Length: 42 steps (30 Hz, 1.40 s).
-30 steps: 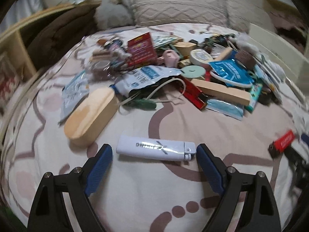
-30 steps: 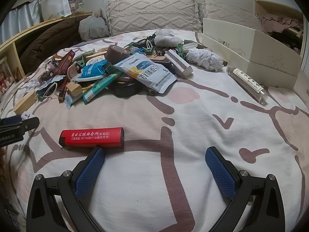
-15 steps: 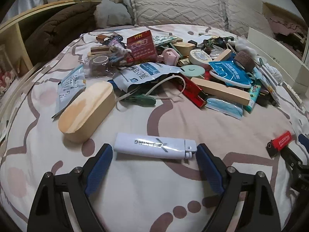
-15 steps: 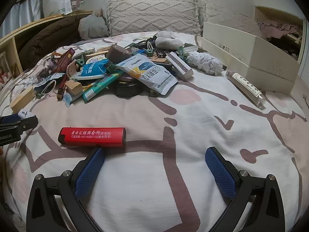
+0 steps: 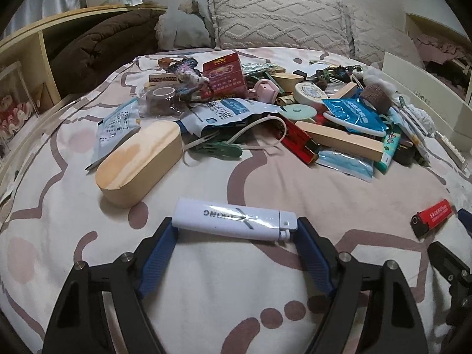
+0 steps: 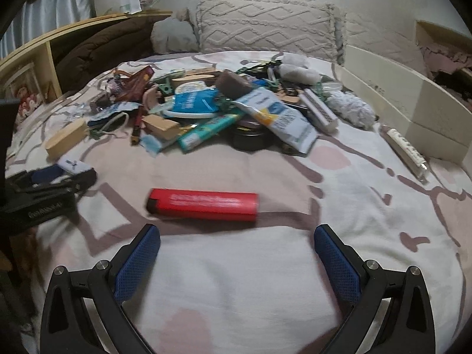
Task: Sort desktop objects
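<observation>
A white lighter [image 5: 234, 219] lies on the patterned bedspread [image 5: 236, 301], crosswise between the fingertips of my left gripper [image 5: 234, 231]. The blue pads touch or nearly touch its two ends. A red lighter [image 6: 203, 204] lies just ahead of my open, empty right gripper [image 6: 237, 236], centred between its fingers. It also shows in the left wrist view [image 5: 433, 217]. My left gripper with the white lighter [image 6: 73, 165] shows at the left of the right wrist view. A heap of mixed items [image 5: 265, 112] lies further back.
An oval wooden box [image 5: 138, 163] lies left of the heap. A wooden block [image 5: 339, 140], pouches and a red box [image 5: 225, 75] are in the heap. A cream open box [image 6: 413, 100] stands at the right, a tube [image 6: 405, 153] beside it. Pillows [image 6: 265, 29] lie behind.
My left gripper has closed in until its pads reach the white lighter's ends. My right gripper has shifted left, so the red lighter now sits centred ahead of it.
</observation>
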Each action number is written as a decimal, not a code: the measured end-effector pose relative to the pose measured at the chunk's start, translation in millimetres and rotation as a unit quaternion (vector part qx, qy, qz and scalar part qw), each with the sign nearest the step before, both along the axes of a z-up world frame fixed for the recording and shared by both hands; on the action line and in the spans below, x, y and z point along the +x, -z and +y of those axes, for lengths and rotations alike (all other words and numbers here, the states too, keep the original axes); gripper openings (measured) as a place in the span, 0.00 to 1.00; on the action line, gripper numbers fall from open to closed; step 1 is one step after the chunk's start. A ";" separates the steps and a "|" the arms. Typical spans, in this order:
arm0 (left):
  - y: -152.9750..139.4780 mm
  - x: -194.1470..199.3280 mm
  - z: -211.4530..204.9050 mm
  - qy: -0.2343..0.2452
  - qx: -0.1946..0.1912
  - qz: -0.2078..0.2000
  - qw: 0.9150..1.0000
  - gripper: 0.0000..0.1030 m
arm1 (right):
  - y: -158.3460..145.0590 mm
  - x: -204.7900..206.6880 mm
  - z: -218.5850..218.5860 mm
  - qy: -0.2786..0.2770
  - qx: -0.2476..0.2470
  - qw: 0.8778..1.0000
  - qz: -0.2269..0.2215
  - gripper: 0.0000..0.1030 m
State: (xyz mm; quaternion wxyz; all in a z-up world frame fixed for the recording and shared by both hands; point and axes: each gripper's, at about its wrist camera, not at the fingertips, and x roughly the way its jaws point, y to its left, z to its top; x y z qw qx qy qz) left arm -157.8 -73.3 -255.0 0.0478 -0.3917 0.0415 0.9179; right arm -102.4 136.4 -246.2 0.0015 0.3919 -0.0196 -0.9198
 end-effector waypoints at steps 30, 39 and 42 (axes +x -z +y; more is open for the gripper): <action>4.4 4.8 -0.9 0.010 0.006 0.024 1.000 0.78 | 3.0 -16.4 -6.0 0.046 -0.042 0.998 -0.010 0.79; 5.5 5.3 -0.1 0.014 0.010 0.028 0.999 0.78 | 8.8 -18.6 -16.4 0.042 0.003 0.999 0.002 0.79; 5.8 4.9 -0.3 0.015 0.011 0.029 0.999 0.78 | 9.1 -18.9 -17.9 0.042 0.011 0.999 0.004 0.79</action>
